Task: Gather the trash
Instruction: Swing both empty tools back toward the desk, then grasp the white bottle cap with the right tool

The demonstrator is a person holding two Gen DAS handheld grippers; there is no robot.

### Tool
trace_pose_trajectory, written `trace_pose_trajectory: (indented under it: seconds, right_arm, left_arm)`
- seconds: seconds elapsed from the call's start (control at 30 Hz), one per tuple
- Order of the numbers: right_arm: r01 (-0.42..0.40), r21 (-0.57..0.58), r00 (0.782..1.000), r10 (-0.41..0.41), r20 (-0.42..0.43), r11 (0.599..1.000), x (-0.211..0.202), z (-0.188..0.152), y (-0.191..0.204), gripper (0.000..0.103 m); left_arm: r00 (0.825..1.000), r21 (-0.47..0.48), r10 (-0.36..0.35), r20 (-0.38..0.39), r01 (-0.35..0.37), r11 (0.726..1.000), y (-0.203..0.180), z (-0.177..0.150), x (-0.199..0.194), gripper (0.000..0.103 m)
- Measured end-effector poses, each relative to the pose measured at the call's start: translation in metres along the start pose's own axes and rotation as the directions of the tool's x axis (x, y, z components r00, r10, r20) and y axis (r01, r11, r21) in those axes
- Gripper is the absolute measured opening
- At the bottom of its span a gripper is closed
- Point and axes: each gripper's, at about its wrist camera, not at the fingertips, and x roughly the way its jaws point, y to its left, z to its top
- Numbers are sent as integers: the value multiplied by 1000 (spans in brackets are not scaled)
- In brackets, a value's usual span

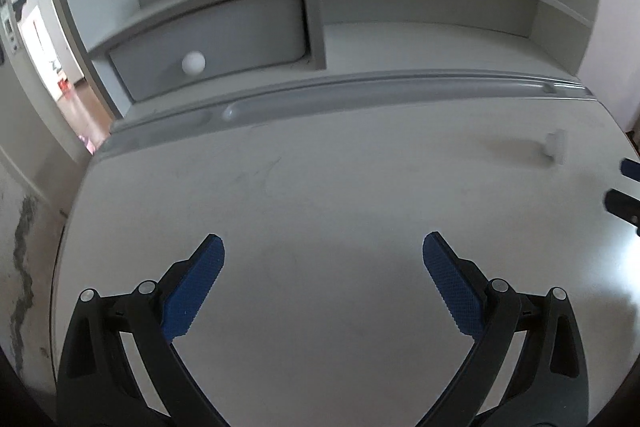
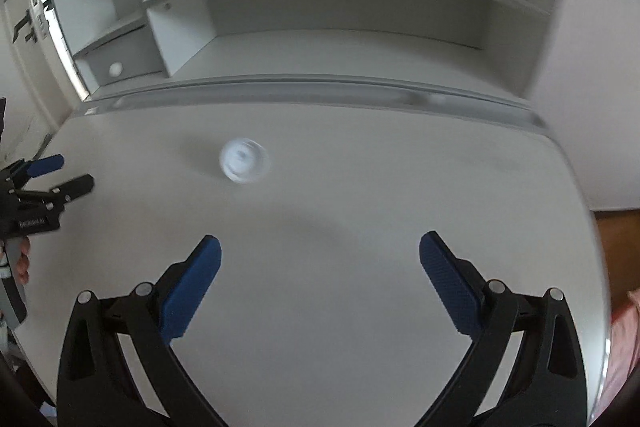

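A small white round cap-like piece of trash, blurred, lies on the white desk top, ahead and left of my right gripper, which is open and holds nothing. In the left wrist view the same white piece shows blurred at the far right of the desk. My left gripper is open over bare desk, with nothing between its blue pads. The left gripper also appears at the left edge of the right wrist view, open, a hand on its grip. The right gripper's fingertips poke in at the right edge of the left wrist view.
A grey-white hutch with shelves stands at the back of the desk, with a drawer and round white knob on the left. A raised ridge runs along the desk's back. A doorway and wooden floor show far left.
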Motion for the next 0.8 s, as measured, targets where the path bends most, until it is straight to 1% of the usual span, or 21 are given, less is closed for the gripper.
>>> trace_pose_trajectory:
  seconds: [0.03, 0.13, 0.23, 0.37, 0.43, 0.5, 0.57, 0.63, 0.67, 0.7, 0.73, 0.77, 0.8]
  right_arm:
    - [-4, -10, 1000, 4, -7, 1000, 9, 9, 6, 96]
    - [-14, -30, 1000, 13, -13, 999, 25, 28, 23, 96]
    - [-17, -58, 1000, 16, -12, 998, 37, 39, 34, 96]
    - [-22, -89, 1000, 21, -18, 996, 40, 38, 33, 95]
    - [-30, -99, 999, 27, -34, 995, 44, 39, 33, 92]
    - [-41, -109, 999, 37, -33, 993, 45, 40, 36, 86]
    - [-43, -115, 999, 39, -31, 992, 44, 40, 36, 85]
    - [-49, -122, 999, 46, -24, 991, 43, 40, 37, 78]
    - [-49, -126, 999, 48, -15, 991, 40, 39, 35, 61]
    - [-51, -129, 999, 51, -2, 990, 37, 39, 36, 37]
    - [-57, -128, 998, 58, 3, 990, 36, 39, 36, 31]
    - [-60, -122, 998, 61, 4, 991, 36, 38, 36, 31]
    - [-61, -120, 998, 62, 4, 991, 35, 38, 35, 31]
  left_arm:
    - [1000, -5, -8, -6, 8, 1000, 6, 2, 9, 96]
    - [999, -17, -45, -28, 45, 999, 8, 3, 18, 97]
    - [998, -16, -52, -30, 52, 999, 3, 4, 19, 97]
    - [998, -15, -54, -32, 54, 998, 4, 6, 23, 97]
    - [998, -14, -56, -32, 55, 998, 4, 6, 23, 97]
    - [998, -15, -55, -32, 54, 998, 4, 6, 23, 97]
    - [998, -16, -53, -33, 52, 999, 3, 6, 23, 97]
    - [998, -16, -53, -33, 52, 999, 2, 6, 22, 97]
    - [998, -17, -52, -33, 52, 999, 2, 6, 22, 97]
    - [998, -17, -53, -33, 52, 998, 2, 6, 22, 97]
    - [998, -19, -55, -31, 54, 998, 2, 5, 22, 97]
    - [998, -22, -55, -28, 54, 998, 2, 5, 22, 96]
    - [998, -20, -58, -14, 57, 998, 1, 5, 19, 81]
